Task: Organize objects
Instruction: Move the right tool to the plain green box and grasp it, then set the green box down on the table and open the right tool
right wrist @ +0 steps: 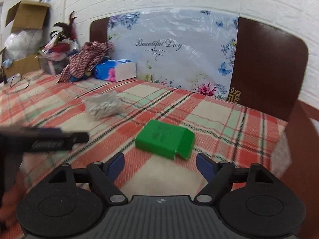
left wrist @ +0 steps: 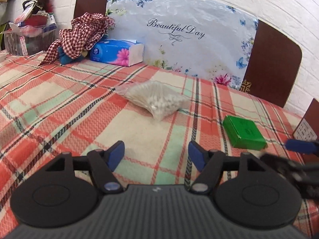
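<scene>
Two grippers, both mine and both empty, hang over the plaid-covered desk at the outset of a tidying job: my left gripper stands with its blue pads apart and nothing between them, lined up toward the clear bag of cotton swabs lying well ahead at mid-desk, while my right gripper gapes just as empty, its jaws spread just short of the green box, which lies flat near the desk's right edge with one end flap slightly ajar. By my reading the step in hand is the approach, each gripper picking its target and neither yet touching one. The next move, as I judge it, calls for bringing the right jaws down to straddle the box across its narrower width and closing squarely, since the loose flap could snag; the swab bag looks slack and slippery, so it wants a pinch on a bunched part, not on its flat face. Behind stands a floral board lettered "Beautiful Day", leaning against brown chair backs. A blue tissue pack with a pink flower carries a logo too small to read, beside a heap of red checked cloth. Dark markings on the box lid are illegible.
</scene>
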Tool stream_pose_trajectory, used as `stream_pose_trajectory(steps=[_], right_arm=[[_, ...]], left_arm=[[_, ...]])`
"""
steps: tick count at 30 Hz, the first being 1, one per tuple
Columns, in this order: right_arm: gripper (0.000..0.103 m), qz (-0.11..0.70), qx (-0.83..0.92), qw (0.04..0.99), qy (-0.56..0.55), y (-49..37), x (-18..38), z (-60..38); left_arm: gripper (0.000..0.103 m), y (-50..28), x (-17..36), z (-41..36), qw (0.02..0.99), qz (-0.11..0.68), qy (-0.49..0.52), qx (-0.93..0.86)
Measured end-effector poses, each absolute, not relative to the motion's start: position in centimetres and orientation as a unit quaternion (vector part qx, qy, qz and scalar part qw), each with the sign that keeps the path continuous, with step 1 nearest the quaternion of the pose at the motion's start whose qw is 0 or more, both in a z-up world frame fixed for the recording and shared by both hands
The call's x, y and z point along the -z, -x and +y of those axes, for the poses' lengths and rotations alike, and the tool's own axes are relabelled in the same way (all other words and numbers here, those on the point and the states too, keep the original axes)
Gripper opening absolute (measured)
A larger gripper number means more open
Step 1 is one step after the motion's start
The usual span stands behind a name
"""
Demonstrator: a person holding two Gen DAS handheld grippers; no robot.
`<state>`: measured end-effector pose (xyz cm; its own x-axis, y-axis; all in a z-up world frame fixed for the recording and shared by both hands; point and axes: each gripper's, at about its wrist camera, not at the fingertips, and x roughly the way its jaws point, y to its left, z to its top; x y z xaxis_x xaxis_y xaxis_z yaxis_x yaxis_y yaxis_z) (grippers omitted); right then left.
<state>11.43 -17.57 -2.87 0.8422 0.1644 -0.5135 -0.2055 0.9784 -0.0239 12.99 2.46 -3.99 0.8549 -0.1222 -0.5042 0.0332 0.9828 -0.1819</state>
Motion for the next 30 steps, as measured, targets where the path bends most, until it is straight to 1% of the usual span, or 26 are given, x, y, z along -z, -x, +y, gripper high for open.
stream_pose_trajectory(steps=[4, 6, 7, 8, 9, 10, 12, 16, 20, 24, 27, 29, 30], right_arm=[[0.090, 0.272, -0.076, 0.958, -0.038, -15.4, 3.5, -17.5], [0.088, 0.284, -0.060, 0.956, -0.041, -16.5, 4.6, -17.1], [0.078, 0.297, -0.046, 0.953, -0.030, -16.8, 5.0, -16.7], [0.072, 0.293, -0.036, 0.955, -0.025, -16.5, 4.9, -16.7], [0.064, 0.293, -0.037, 0.955, -0.024, -16.1, 4.7, -17.0], [0.061, 0.299, -0.042, 0.953, -0.025, -15.5, 4.6, -17.3], [0.059, 0.306, -0.045, 0.951, -0.024, -13.4, 4.7, -18.1], [0.060, 0.309, -0.063, 0.949, -0.008, -5.2, 5.1, -18.7], [0.059, 0.304, -0.052, 0.951, -0.002, 3.4, 4.9, -19.6], [0.060, 0.296, 0.027, 0.955, 0.012, 7.2, 4.4, -21.8], [0.068, 0.284, 0.081, 0.955, -0.006, 8.4, 4.1, -23.8], [0.078, 0.293, 0.084, 0.952, -0.028, 8.8, 4.3, -24.8], [0.079, 0.297, 0.082, 0.950, -0.042, 9.0, 4.5, -25.2]], left_arm=[[0.074, -12.8, 4.1, 2.7, 0.959, 0.262, 0.100, 0.046], [0.075, -12.7, 4.1, 2.7, 0.959, 0.262, 0.100, 0.049], [0.075, -12.7, 4.1, 2.6, 0.959, 0.261, 0.098, 0.049], [0.076, -12.7, 4.1, 2.6, 0.959, 0.262, 0.097, 0.050], [0.076, -12.8, 4.1, 2.6, 0.959, 0.262, 0.097, 0.051], [0.077, -12.8, 4.1, 2.5, 0.959, 0.262, 0.097, 0.052], [0.077, -12.8, 4.1, 2.4, 0.959, 0.262, 0.095, 0.051], [0.078, -12.7, 4.1, 2.3, 0.959, 0.263, 0.092, 0.051], [0.082, -12.8, 4.0, 1.9, 0.959, 0.267, 0.077, 0.051], [0.086, -12.8, 4.0, 0.7, 0.959, 0.278, 0.042, 0.045], [0.090, -13.0, 4.1, -0.4, 0.956, 0.289, 0.006, 0.041], [0.092, -13.1, 4.1, -1.1, 0.954, 0.295, -0.018, 0.040], [0.092, -13.0, 4.1, -1.3, 0.954, 0.296, -0.025, 0.038]])
